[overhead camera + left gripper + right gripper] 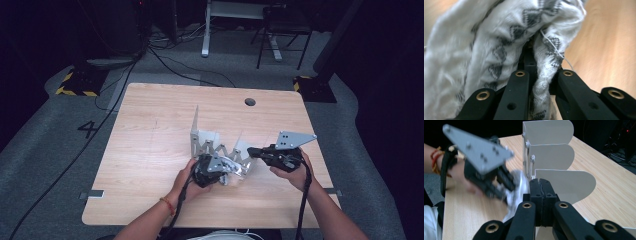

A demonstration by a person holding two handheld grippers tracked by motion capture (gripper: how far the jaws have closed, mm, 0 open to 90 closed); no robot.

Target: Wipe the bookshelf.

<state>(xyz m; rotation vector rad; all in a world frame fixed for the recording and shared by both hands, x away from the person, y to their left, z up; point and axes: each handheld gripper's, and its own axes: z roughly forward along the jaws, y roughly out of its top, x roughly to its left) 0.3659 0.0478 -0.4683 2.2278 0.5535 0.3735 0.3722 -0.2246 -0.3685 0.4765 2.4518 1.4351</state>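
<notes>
A white knitted cloth with a grey zigzag pattern lies bunched over my left gripper, whose jaws are shut on a fold of it. From above, that gripper holds the cloth low over the table, just in front of a white metal rack of upright rounded dividers. My right gripper is shut with nothing visible between its jaws, its tips close to the lowest divider. It sits right of the cloth, facing the left gripper.
The wooden table has a round cable hole near its far edge. Cables and a chair stand on the dark floor beyond. The rack's tallest divider rises at its left end.
</notes>
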